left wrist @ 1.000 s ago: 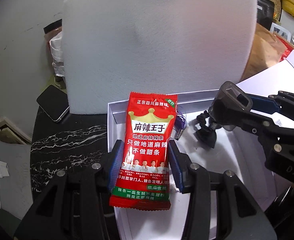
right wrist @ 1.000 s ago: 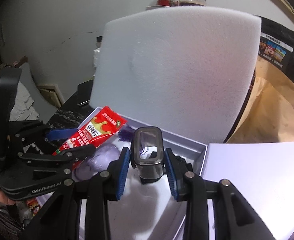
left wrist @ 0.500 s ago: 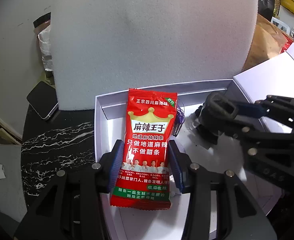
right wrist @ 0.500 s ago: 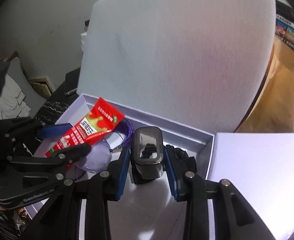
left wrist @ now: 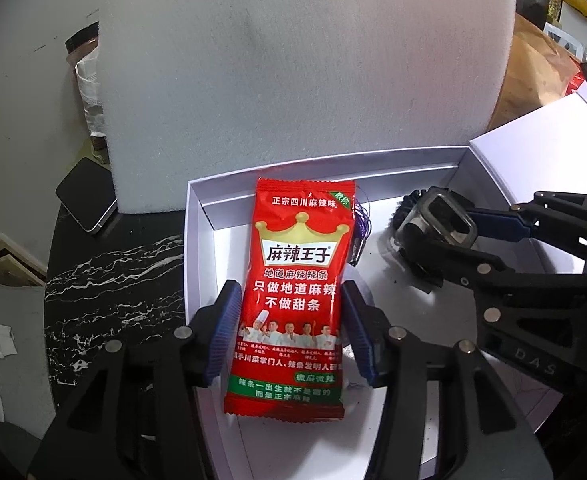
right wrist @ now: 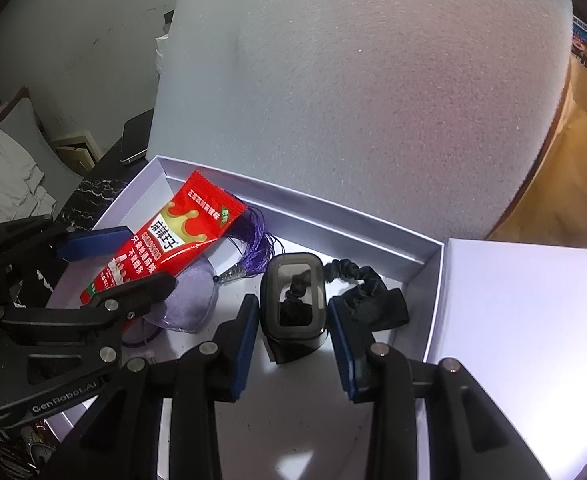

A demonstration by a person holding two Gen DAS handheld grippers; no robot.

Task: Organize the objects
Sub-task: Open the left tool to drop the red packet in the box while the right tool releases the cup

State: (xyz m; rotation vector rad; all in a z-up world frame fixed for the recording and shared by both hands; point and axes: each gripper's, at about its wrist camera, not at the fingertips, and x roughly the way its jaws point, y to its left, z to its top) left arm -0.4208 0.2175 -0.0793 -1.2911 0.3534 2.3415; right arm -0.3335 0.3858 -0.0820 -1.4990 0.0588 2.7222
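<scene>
Left tool [left wrist: 289,336] jaws opening around the red snack packet [left wrist: 293,292] over the white box [left wrist: 197,216]. Right tool [right wrist: 293,336] pinches the clear case [right wrist: 295,300]. Risk: packet slides onto the purple tassel [right wrist: 255,256].

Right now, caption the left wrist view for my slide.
Left gripper, jaws opening, with red snack packet between them over the white box.
</scene>
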